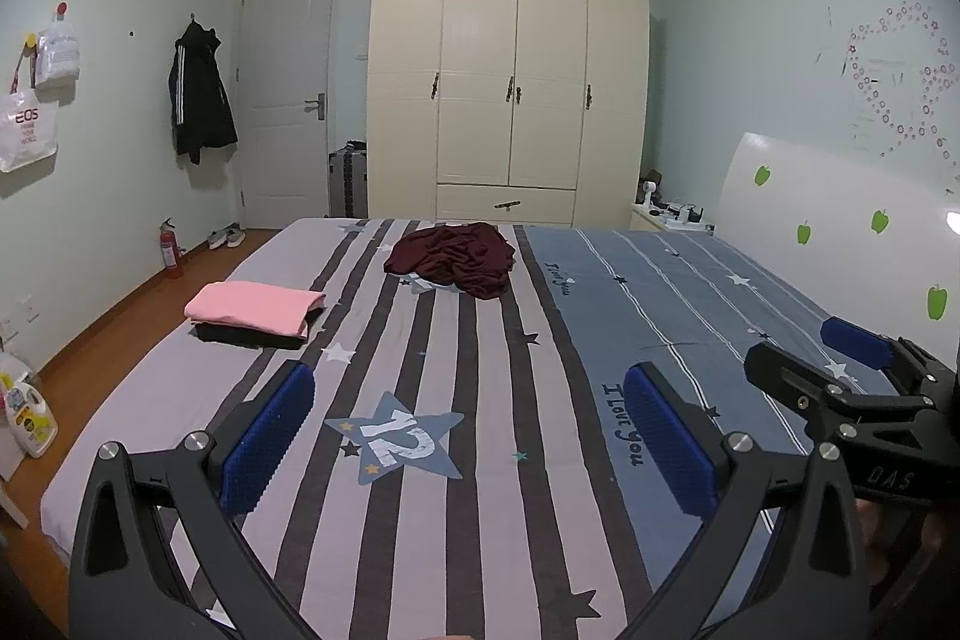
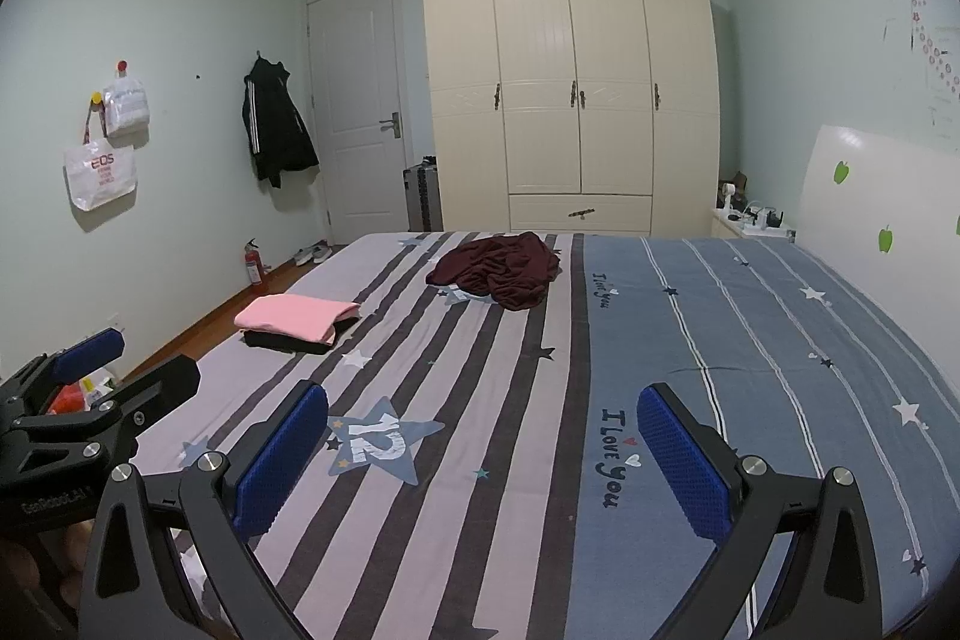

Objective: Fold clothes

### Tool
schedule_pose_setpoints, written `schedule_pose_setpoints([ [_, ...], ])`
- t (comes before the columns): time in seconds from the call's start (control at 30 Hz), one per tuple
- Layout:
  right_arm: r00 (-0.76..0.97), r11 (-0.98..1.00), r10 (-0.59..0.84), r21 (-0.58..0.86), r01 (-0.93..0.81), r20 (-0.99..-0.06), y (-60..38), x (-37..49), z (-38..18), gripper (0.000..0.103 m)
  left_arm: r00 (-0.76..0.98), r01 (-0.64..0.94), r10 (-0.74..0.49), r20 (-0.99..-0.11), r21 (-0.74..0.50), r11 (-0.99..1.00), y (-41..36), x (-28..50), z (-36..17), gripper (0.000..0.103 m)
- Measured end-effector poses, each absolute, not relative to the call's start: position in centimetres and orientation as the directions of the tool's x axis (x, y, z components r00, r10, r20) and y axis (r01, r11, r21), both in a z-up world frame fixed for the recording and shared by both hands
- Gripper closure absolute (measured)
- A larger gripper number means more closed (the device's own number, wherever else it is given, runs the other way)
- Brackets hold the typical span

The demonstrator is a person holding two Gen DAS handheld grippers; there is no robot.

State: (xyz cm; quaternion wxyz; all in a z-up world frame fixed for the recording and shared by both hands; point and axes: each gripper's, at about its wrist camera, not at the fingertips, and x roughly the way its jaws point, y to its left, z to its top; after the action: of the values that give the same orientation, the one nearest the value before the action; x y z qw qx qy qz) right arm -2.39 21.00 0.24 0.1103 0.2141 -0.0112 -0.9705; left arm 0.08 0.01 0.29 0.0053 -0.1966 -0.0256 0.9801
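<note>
Here, your left gripper (image 1: 468, 436) hovers level above the near edge of the bed (image 1: 480, 550), jaws spread wide and empty, blue pads (image 1: 270, 436) facing each other. Your right gripper (image 2: 486, 454) hangs just beside it at the same height, likewise spread and holding nothing. Farther out on the left, a folded pink garment (image 1: 252, 307) lies on a folded black garment (image 1: 252, 335). Beyond, near the far edge, a crumpled maroon garment (image 1: 456, 257) sits unfolded before the cream wardrobe (image 1: 510, 76).

Maroon garment (image 1: 453, 259), pink folded top (image 1: 252, 307), grey-and-blue striped sheet (image 1: 480, 490), cream wardrobe (image 1: 510, 70)
</note>
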Motion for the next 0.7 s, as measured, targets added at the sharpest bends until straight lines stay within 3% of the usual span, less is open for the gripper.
schedule_pose_setpoints([
  [0.7, -0.885, -0.974, -0.224, 0.074, 0.213, -0.408, 21.0, -2.1, 0.0, 0.001, -0.926, 0.003, 0.019, -0.378, -0.057, -0.998, 0.4, 0.5, 1.4, 0.001],
])
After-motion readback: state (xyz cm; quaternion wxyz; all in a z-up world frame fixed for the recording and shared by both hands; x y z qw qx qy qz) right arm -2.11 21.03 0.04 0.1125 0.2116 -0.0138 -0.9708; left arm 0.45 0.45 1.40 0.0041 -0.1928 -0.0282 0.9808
